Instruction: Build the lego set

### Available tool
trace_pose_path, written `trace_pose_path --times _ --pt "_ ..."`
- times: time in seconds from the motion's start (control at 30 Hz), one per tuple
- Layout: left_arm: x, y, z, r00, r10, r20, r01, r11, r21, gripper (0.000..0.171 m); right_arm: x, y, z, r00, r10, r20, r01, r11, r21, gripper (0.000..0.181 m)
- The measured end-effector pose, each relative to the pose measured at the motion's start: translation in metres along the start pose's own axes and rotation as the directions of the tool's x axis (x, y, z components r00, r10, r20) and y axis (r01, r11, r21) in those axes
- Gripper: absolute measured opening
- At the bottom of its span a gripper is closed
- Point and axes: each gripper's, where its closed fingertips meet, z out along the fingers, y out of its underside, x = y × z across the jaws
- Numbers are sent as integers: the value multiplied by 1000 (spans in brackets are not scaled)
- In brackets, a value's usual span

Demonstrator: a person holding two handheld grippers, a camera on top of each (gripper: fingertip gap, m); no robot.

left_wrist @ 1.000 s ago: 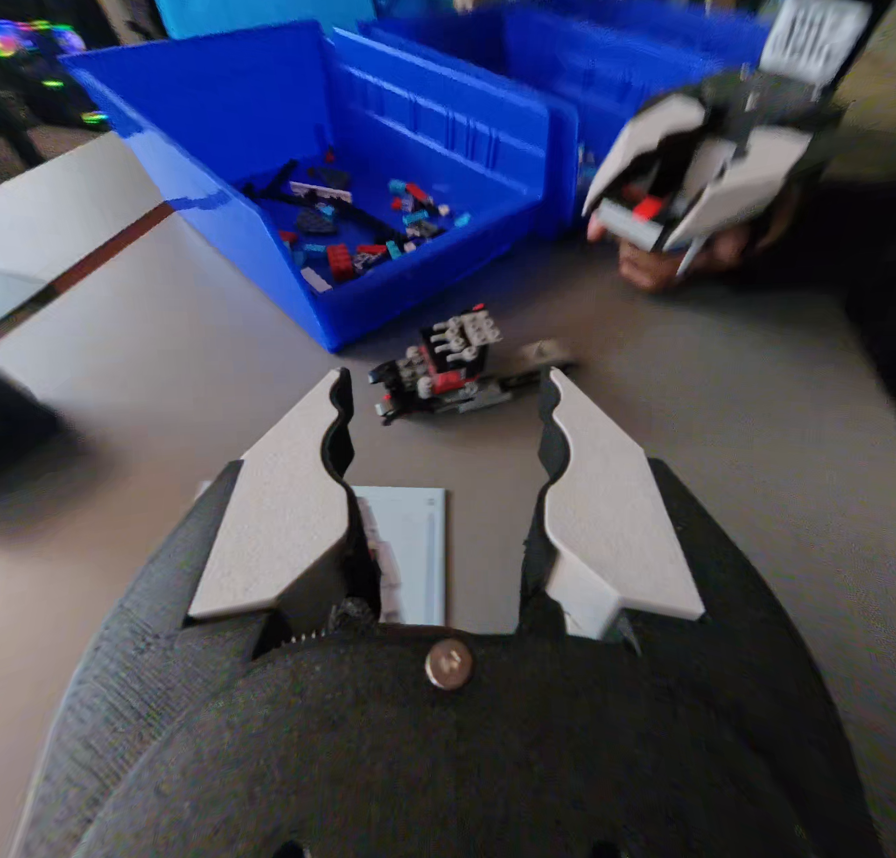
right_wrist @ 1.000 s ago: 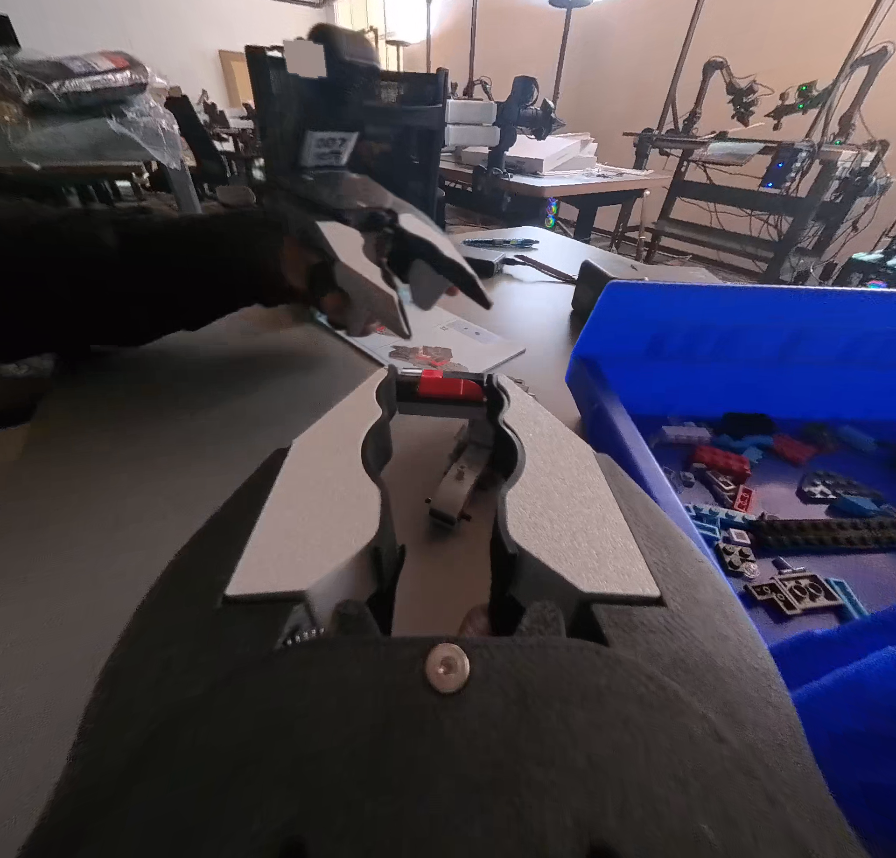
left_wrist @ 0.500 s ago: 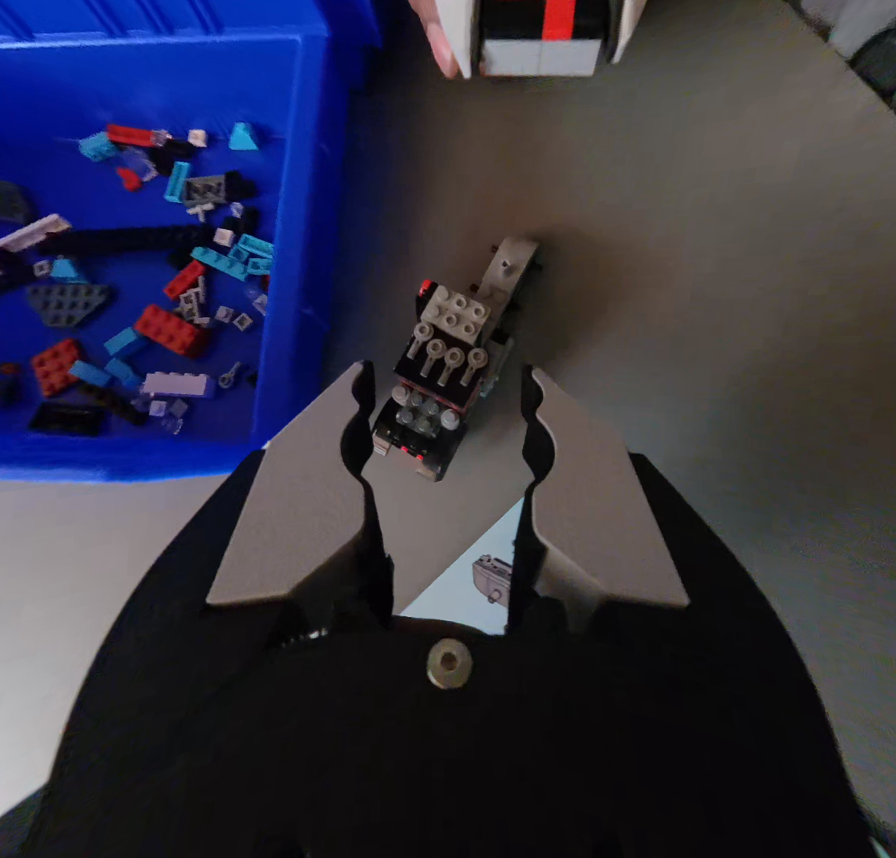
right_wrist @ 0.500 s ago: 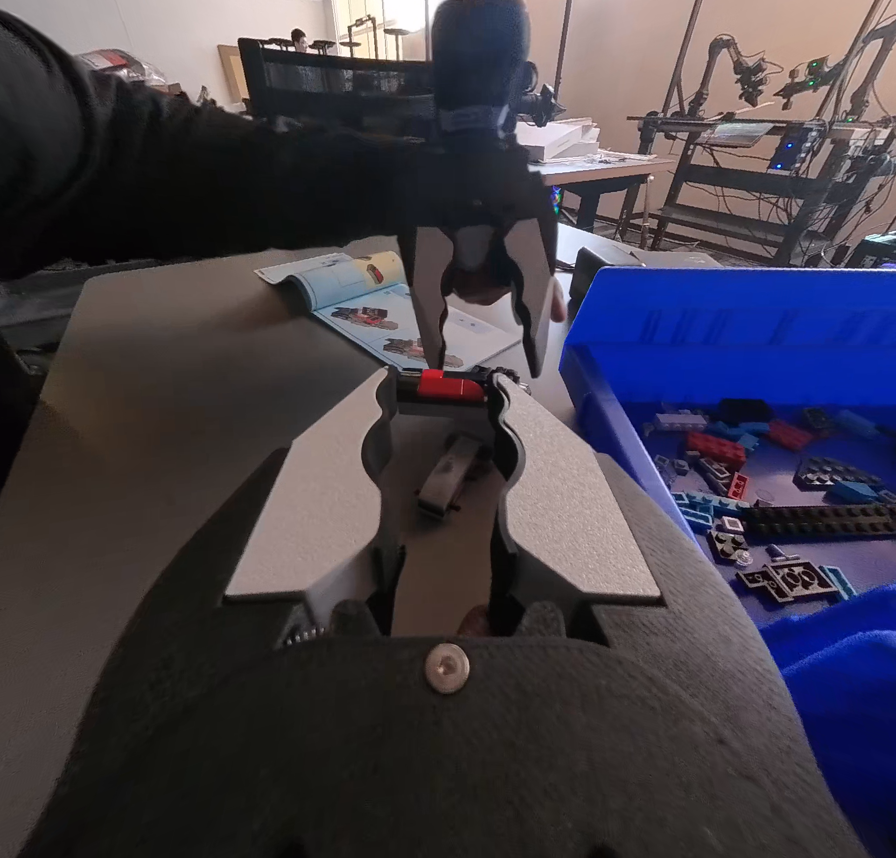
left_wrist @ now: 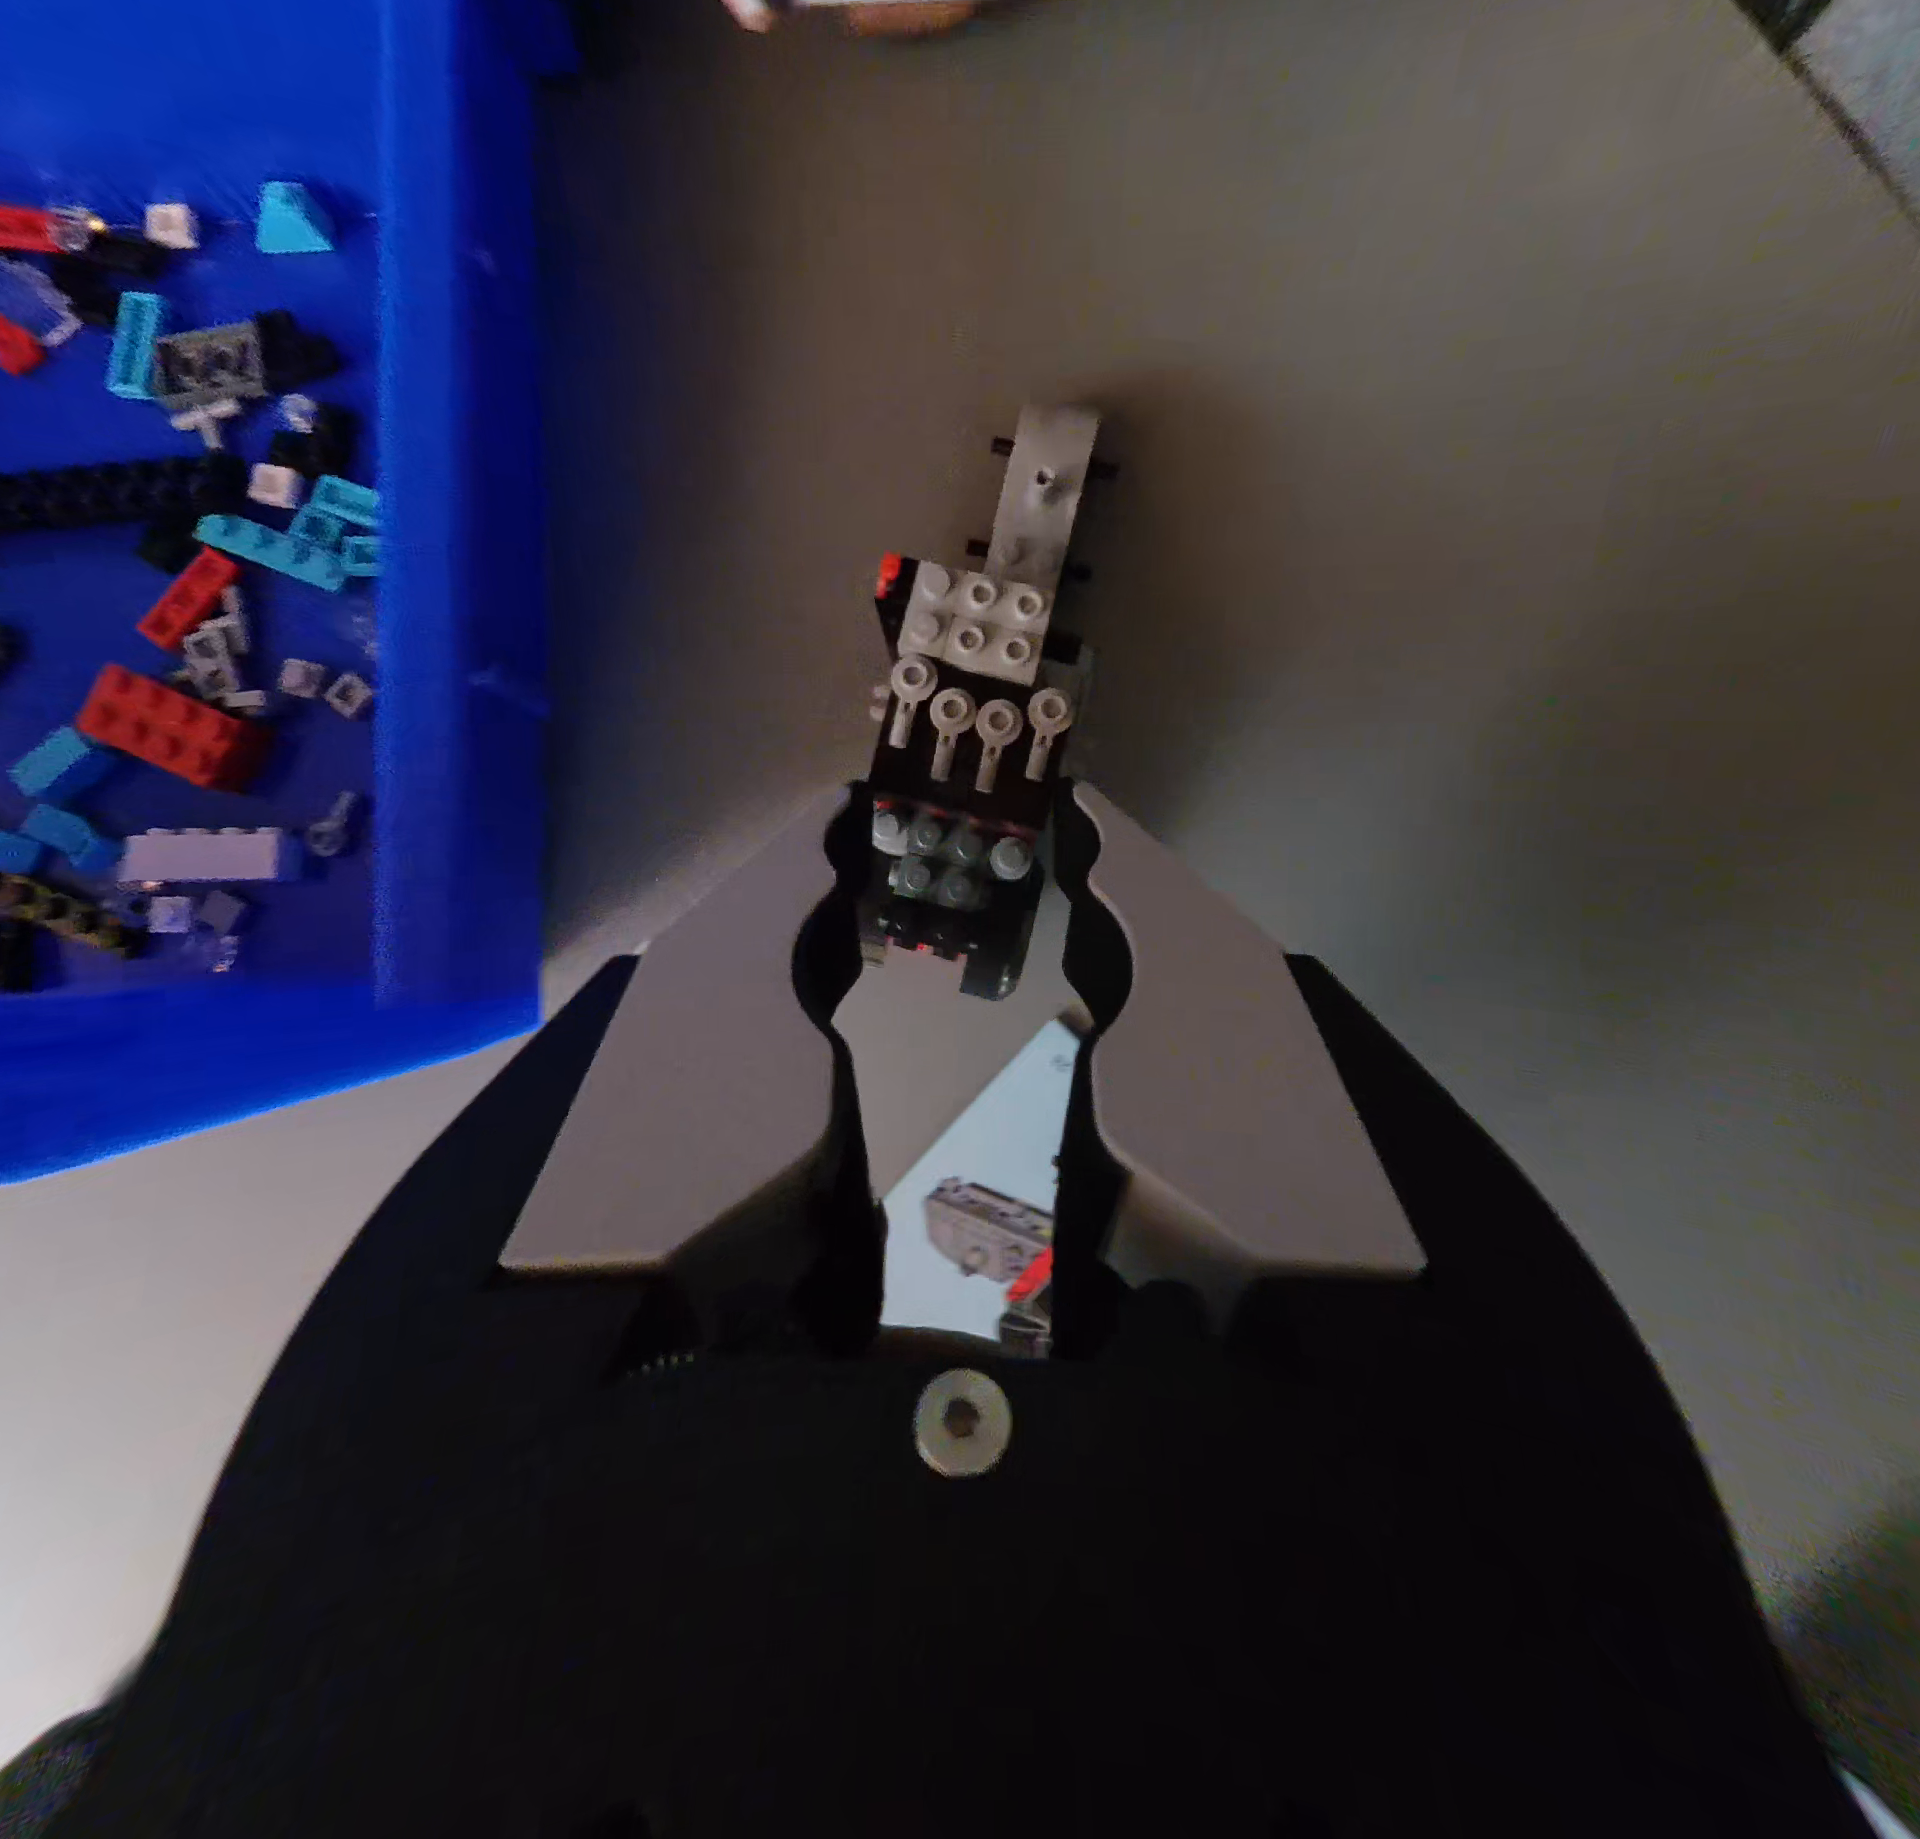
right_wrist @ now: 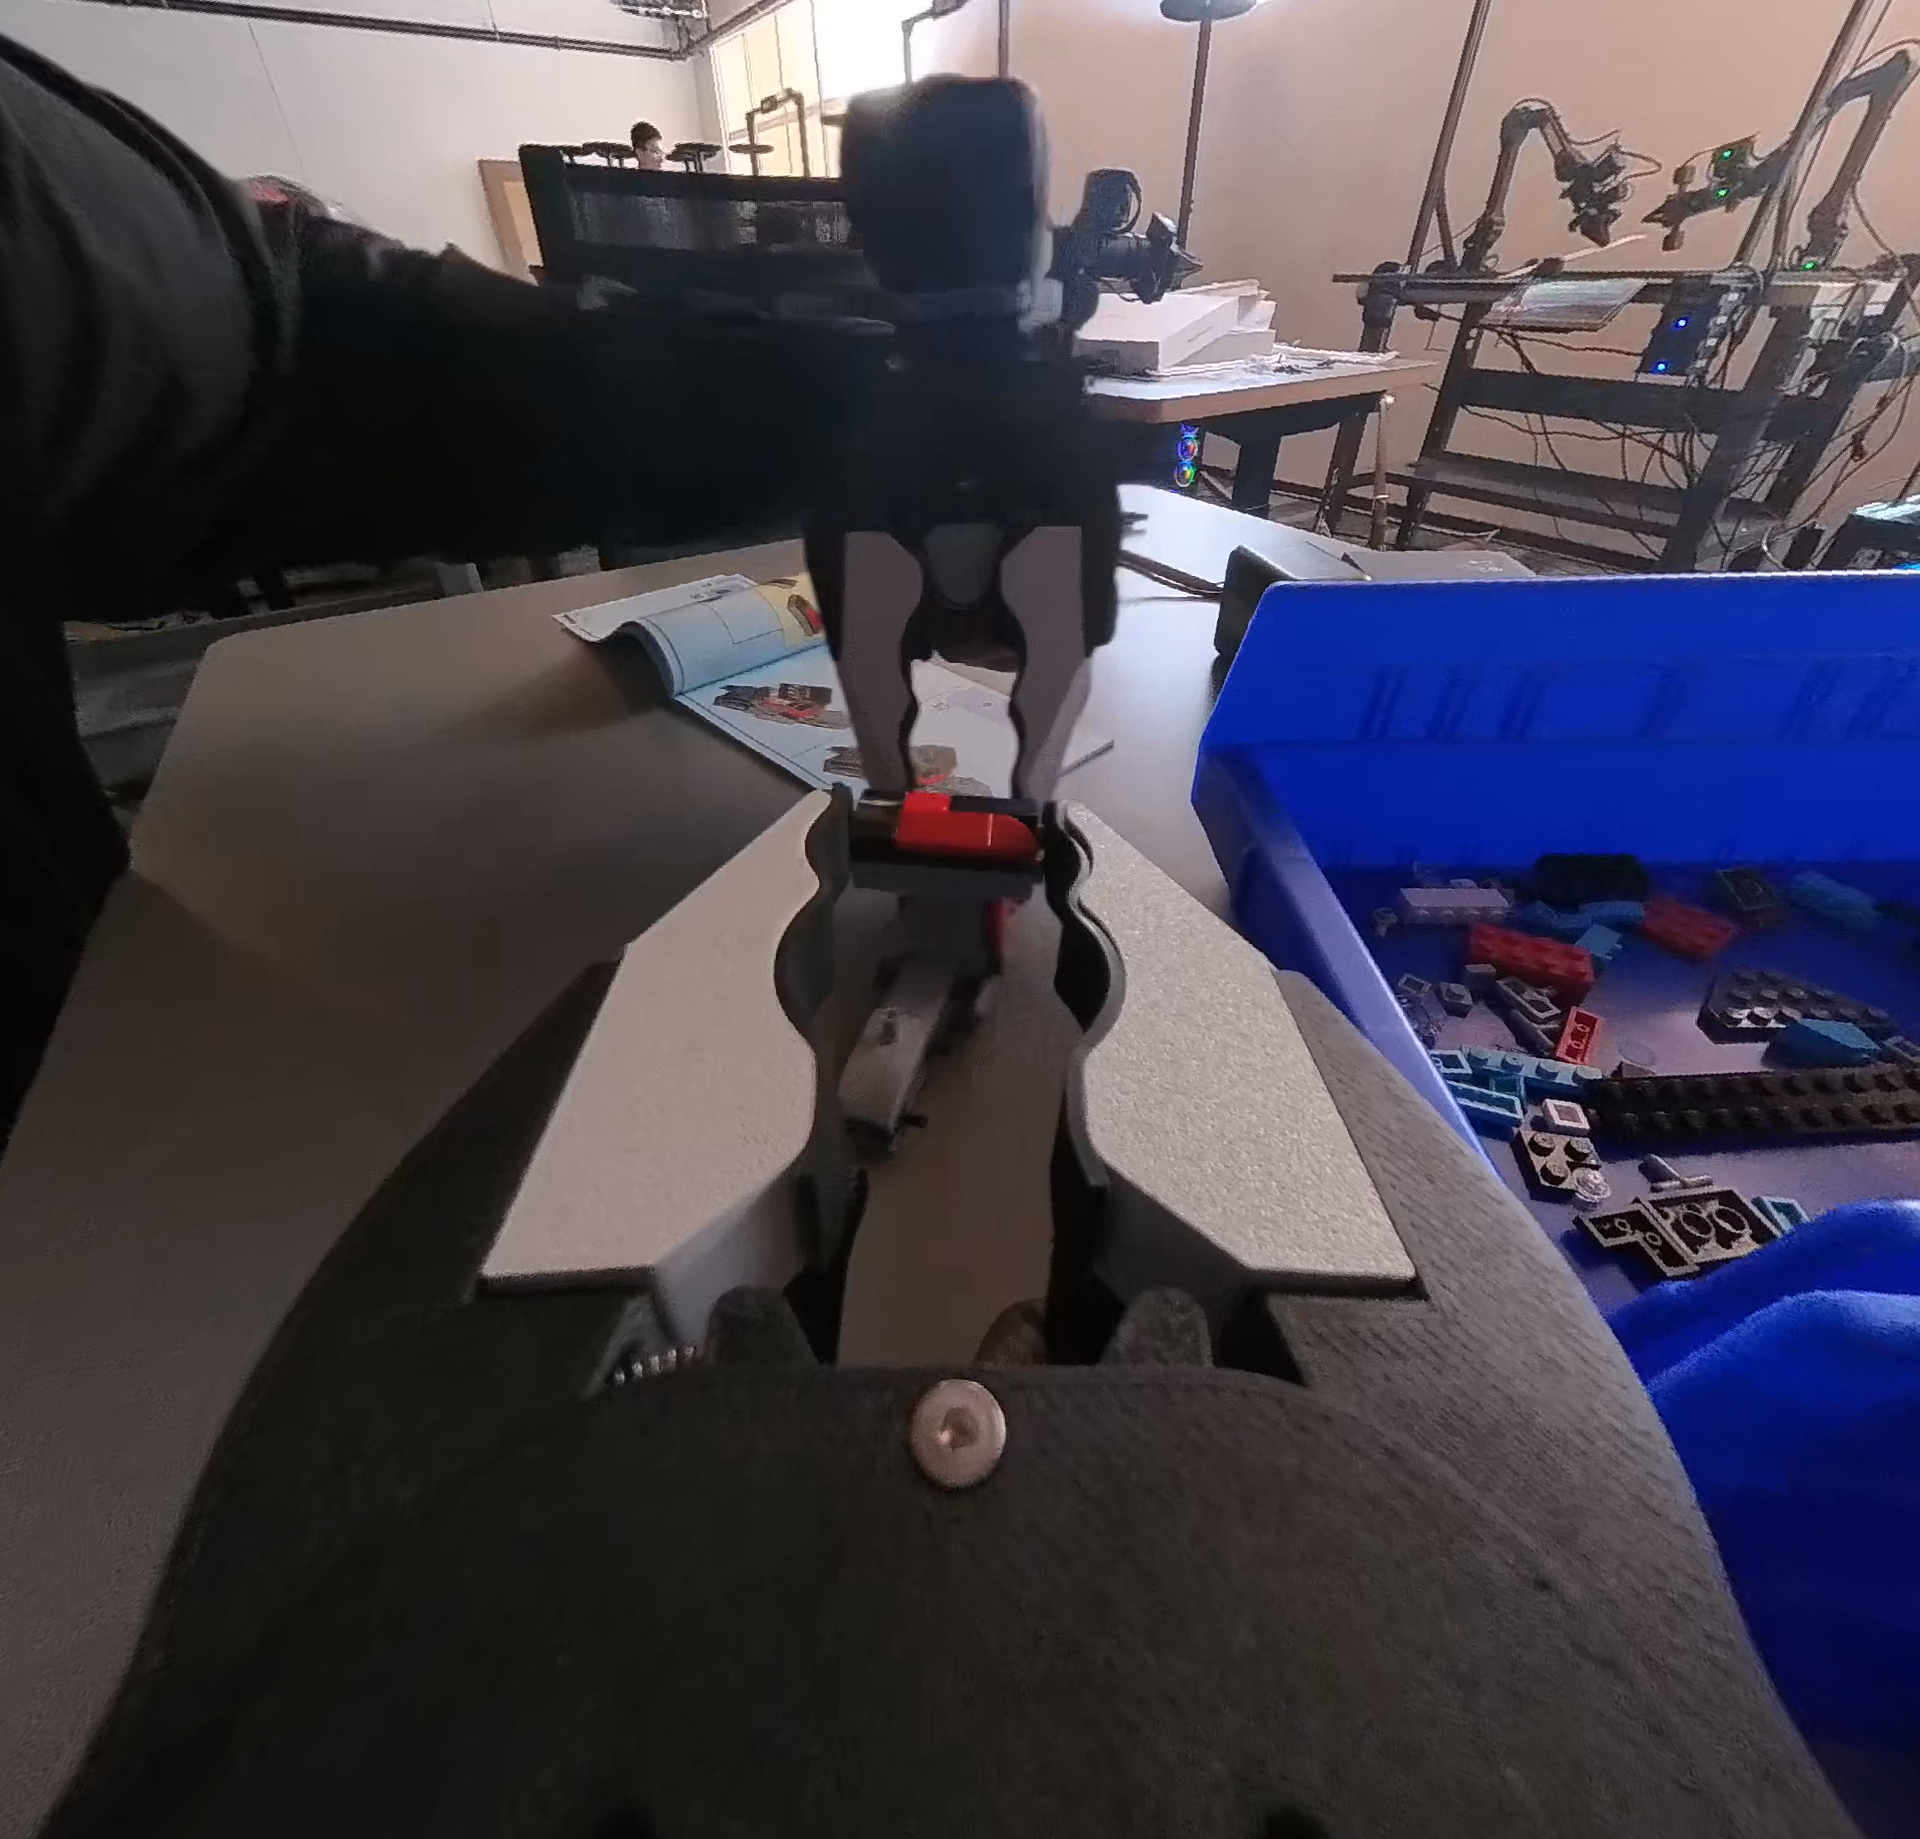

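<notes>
Left wrist view shows the left gripper (left_wrist: 956, 833) narrowed around the near end of the part-built lego model (left_wrist: 971, 740) on the table (left_wrist: 1455, 646), beside the blue bin's (left_wrist: 457, 542) right wall. The right gripper (right_wrist: 945, 833) pinches a red-and-black sub-assembly (right_wrist: 951, 833) not yet joined; many loose bricks (right_wrist: 1538, 948) remain, so I judge the build unfinished.
</notes>
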Motion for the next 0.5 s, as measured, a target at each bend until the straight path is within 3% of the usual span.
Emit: trace_pose_path --times 0.23,0.5 --pt "17 -4 3 999 -16 38 15 999 35 45 -4 2 0 1000 -14 7 14 1000 -12 37" --pt "13 -4 14 1000 -6 10 5 997 77 37 -10 1 0 999 -32 23 32 999 -3 37"
